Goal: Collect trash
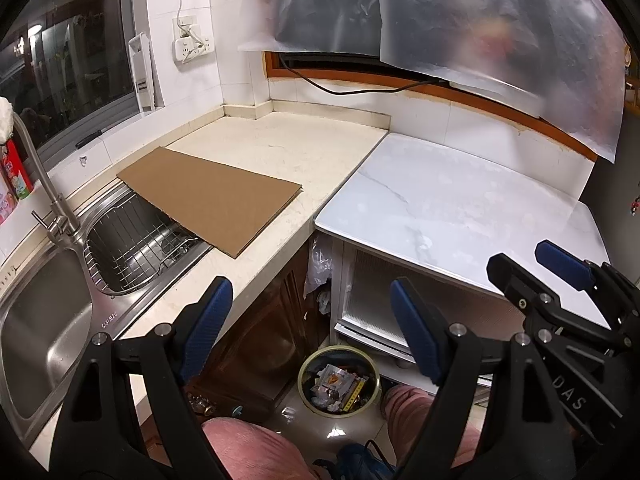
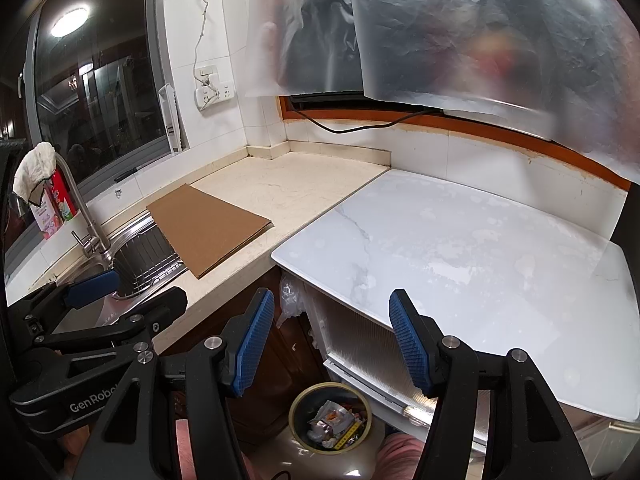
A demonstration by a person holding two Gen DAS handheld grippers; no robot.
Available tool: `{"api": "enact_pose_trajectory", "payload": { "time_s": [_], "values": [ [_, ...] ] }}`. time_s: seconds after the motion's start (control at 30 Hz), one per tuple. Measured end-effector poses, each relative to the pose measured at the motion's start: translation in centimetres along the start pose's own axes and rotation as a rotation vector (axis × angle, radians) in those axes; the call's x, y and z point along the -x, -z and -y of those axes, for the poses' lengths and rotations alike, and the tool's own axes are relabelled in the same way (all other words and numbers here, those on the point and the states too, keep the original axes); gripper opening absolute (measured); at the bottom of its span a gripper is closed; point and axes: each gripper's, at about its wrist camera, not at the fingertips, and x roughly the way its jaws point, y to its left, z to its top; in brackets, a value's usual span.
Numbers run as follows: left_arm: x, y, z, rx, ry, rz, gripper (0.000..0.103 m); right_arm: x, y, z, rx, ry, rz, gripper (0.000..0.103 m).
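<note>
A round trash bin (image 1: 339,381) with wrappers and scraps inside stands on the floor between the wooden cabinet and the white cabinet; it also shows in the right wrist view (image 2: 330,419). My left gripper (image 1: 312,328) is open and empty, held above the bin and the counter edge. My right gripper (image 2: 332,340) is open and empty, also above the bin. The right gripper shows at the right edge of the left wrist view (image 1: 560,276), and the left gripper at the left of the right wrist view (image 2: 120,292). No loose trash shows on the counter or white table top.
A flat cardboard sheet (image 1: 208,200) lies on the beige counter (image 1: 304,152), overhanging the steel sink (image 1: 40,320) with its wire rack (image 1: 136,248) and faucet (image 1: 44,184). A white marble-look table top (image 1: 460,208) is at right. Plastic sheets (image 1: 480,20) hang above. Pink-clad knees (image 1: 248,452) below.
</note>
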Motion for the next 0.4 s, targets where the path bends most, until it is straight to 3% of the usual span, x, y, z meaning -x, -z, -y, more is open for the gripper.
{"api": "enact_pose_trajectory", "payload": {
  "time_s": [0.4],
  "values": [
    [0.04, 0.00, -0.24, -0.012, -0.004, 0.000, 0.078, 0.05, 0.03, -0.24, 0.000, 0.003, 0.001, 0.061]
  ]
}}
